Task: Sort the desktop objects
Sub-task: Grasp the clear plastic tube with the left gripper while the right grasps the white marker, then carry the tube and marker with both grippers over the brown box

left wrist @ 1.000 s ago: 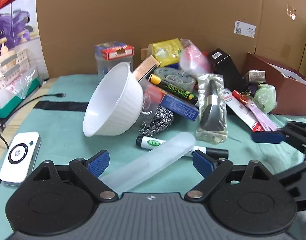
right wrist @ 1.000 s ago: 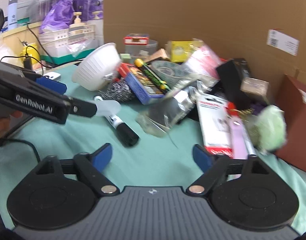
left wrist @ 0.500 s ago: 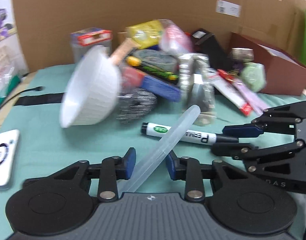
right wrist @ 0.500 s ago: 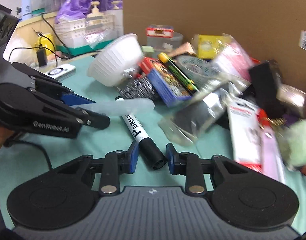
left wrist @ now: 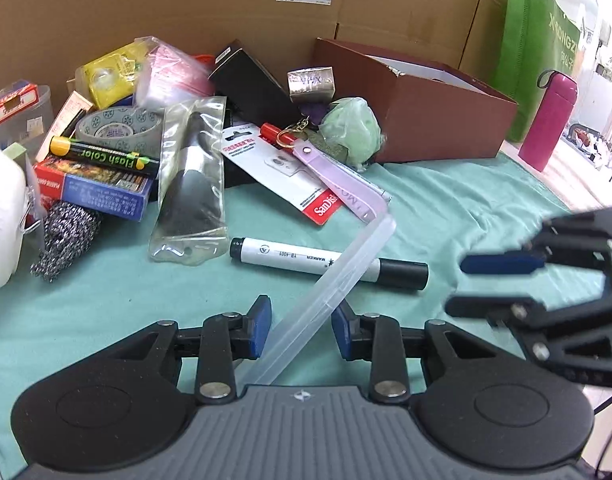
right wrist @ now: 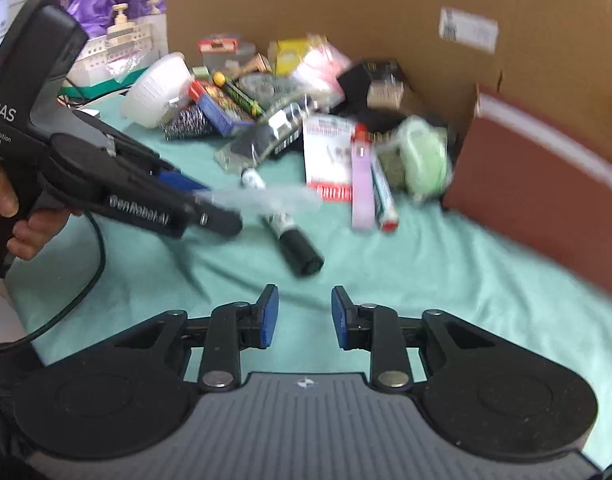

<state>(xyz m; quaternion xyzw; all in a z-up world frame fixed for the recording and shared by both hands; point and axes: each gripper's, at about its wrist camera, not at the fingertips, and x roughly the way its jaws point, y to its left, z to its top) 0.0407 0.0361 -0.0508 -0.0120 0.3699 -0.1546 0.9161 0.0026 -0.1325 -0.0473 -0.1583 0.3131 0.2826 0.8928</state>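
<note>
A long translucent plastic case (left wrist: 337,276) runs up and to the right from between my left gripper's (left wrist: 302,332) blue pads, which are shut on its lower part. In the right wrist view the same left gripper (right wrist: 210,200) carries the blurred case (right wrist: 266,200) above the green cloth, over a black-and-white marker (right wrist: 290,236). The marker (left wrist: 325,264) lies flat on the cloth. My right gripper (right wrist: 305,316) hangs over bare cloth, its jaws narrow but apart with nothing between them. It also shows at the right edge (left wrist: 477,284).
A pile of goods fills the back: white bowl (left wrist: 2,216), steel scourer (left wrist: 66,236), tape roll (left wrist: 114,128), bagged brush (left wrist: 194,184), SanDisk card (left wrist: 282,172), green puff (left wrist: 349,128). A brown box (left wrist: 425,120) and pink bottle (left wrist: 549,120) stand right. A hand (right wrist: 10,216) grips the left handle.
Both pairs of jaws went from wide to narrow. The left closed on the translucent case and swung right. The right drew back from the marker and swung toward the brown box.
</note>
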